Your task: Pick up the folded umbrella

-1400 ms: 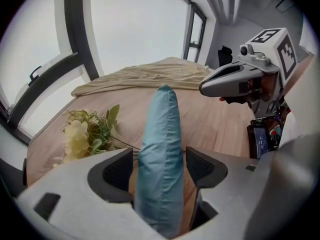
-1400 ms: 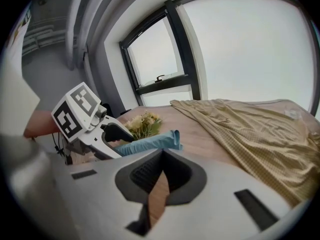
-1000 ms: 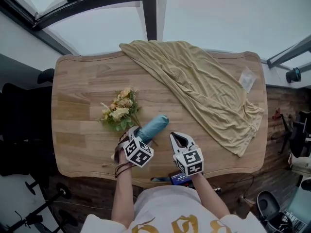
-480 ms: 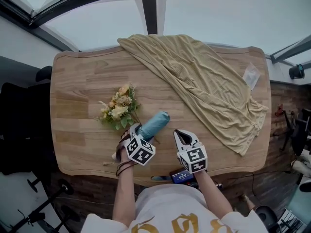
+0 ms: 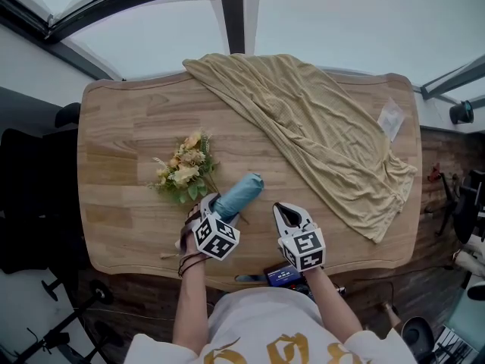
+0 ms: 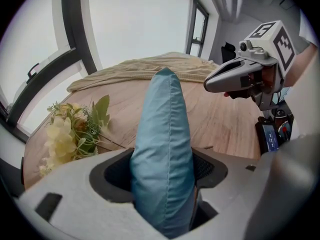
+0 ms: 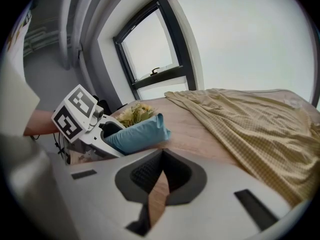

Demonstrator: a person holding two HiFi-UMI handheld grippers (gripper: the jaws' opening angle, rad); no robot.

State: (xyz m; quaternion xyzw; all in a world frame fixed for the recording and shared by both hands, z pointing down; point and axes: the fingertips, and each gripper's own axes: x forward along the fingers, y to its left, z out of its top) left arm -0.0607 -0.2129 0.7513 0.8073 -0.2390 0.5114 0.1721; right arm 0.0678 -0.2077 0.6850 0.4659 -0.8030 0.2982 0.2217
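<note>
The folded umbrella [image 5: 238, 194] is a light blue fabric roll, held near the table's front edge. My left gripper [image 5: 211, 212] is shut on its near end; in the left gripper view the umbrella [image 6: 162, 149] fills the gap between the jaws and points away and up. My right gripper [image 5: 285, 212] hovers just right of it with nothing between its jaws, which meet at the tips. The right gripper view shows the umbrella [image 7: 136, 133] and the left gripper [image 7: 107, 134] at left. The right gripper [image 6: 220, 79] appears at upper right in the left gripper view.
A yellow flower bunch [image 5: 185, 170] lies just left of the umbrella. A tan cloth [image 5: 318, 135] drapes from the table's far middle to the right front. A clear packet [image 5: 391, 117] sits at the far right. The wooden table [image 5: 121, 142] has rounded edges; a small dark device [image 5: 282, 276] sits at its front edge.
The view shifted slightly one second ago. Both grippers and the umbrella stay almost where they were; the right gripper edged a little right.
</note>
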